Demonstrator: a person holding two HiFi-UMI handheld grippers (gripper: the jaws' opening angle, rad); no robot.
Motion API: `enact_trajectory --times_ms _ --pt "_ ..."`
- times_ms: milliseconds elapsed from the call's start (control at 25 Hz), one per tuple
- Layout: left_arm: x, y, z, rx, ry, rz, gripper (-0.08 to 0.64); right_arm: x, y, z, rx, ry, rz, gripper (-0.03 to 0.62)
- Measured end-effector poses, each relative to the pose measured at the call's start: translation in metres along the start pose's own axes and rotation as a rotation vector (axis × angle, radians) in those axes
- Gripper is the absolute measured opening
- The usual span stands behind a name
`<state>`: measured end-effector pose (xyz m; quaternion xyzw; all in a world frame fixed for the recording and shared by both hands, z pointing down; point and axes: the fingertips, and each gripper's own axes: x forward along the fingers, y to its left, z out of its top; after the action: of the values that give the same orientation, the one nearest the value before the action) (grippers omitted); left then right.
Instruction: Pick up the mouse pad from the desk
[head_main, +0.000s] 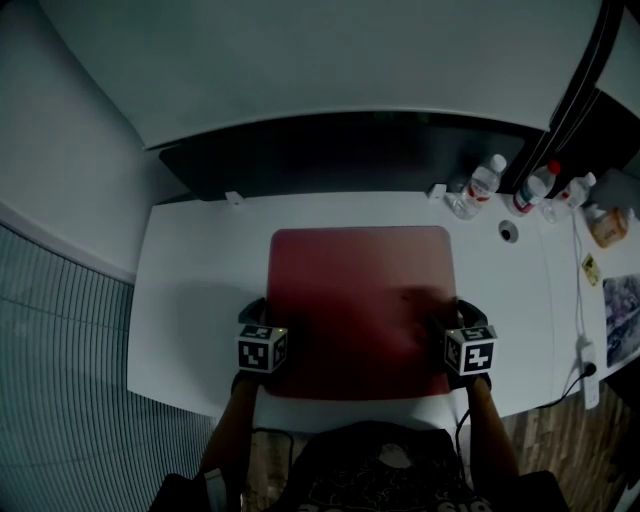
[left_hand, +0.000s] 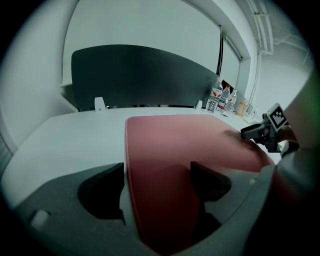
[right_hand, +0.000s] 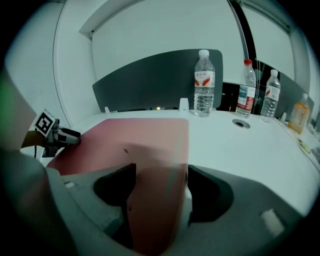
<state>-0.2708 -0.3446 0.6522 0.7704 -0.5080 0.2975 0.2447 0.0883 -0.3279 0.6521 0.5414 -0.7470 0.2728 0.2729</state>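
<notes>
From the head view, the red mouse pad (head_main: 360, 300) lies flat in the middle of the white surface (head_main: 200, 260). Its near edge is close to the surface's near edge. The left claw (head_main: 262, 318) sits at the pad's near left side and the right claw (head_main: 462, 318) at its near right side, each with a marker cube facing up.

That view does not show how the jaws stand, but the gripper views do. In the left gripper view the jaws are spread wide. The pad's left edge runs between them, with one jaw over bare surface and the other over the pad, and neither presses on it. The right gripper view mirrors this: the jaws are spread, the pad's right edge lies between them, and there is no pinch.

Each gripper view also catches the other claw low over the far side of the pad, which the head view flattens.

Beyond the pad a dark partition (head_main: 340, 150) stands along the far edge. At the far right are three water bottles (head_main: 484, 182), an orange bottle (head_main: 607, 226) and a round cable hole (head_main: 509, 232). Only the right gripper view shows the bottles' red labels clearly, and a small dark speck (right_hand: 125, 150) on the pad. Only the head view shows the power strip (head_main: 588, 370) at the right edge and the wooden floor (head_main: 560, 430).
</notes>
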Motion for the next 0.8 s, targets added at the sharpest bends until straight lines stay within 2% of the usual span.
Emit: enact_trajectory --times_ms 200,400,680,800 --pt "0.0 -0.001 0.002 0.029 -0.013 0.018 0.4 0.002 0.0 -0.003 -0.016 0.007 -0.02 0.316" --pt "0.0 -0.001 0.001 0.02 -0.011 0.026 0.396 0.002 0.001 -0.003 -0.011 0.006 -0.048 0.313" --pt "-0.002 -0.003 0.002 0.019 -0.012 0.036 0.376 0.0 0.008 -0.006 0.001 0.012 -0.052 0.257" --pt "-0.002 -0.01 0.001 0.049 -0.011 0.03 0.298 0.001 0.013 -0.005 -0.028 0.01 -0.04 0.208"
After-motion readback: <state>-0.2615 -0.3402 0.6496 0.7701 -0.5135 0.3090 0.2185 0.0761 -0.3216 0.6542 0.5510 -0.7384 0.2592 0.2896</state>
